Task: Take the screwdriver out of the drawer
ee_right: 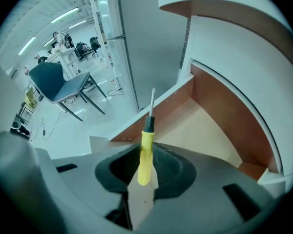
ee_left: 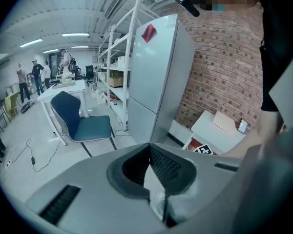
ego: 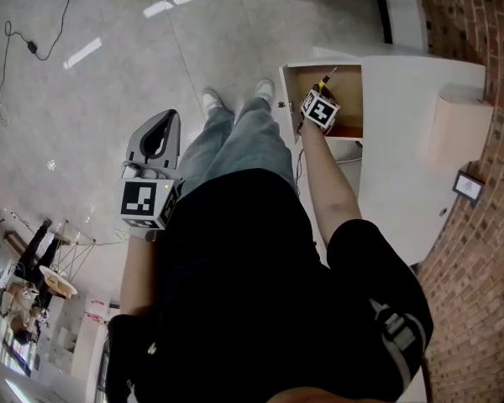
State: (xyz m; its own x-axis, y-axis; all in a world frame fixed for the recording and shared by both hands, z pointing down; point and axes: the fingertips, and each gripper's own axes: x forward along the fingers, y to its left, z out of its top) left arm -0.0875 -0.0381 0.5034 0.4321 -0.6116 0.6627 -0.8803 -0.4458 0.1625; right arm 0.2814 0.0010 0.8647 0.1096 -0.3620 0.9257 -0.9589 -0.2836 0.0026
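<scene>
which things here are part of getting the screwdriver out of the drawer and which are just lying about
Job: screwdriver, right gripper clamped on it, open drawer.
Lying about: blue chair, white fridge, shelving rack, shut empty left gripper.

Left gripper [ee_left: 149,145] closed, right gripper [ee_right: 147,150] clamped

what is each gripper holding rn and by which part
The right gripper grips the screwdriver by its yellow handle, with the metal shaft pointing away over the open drawer. The left gripper holds nothing, and its jaws are together.
</scene>
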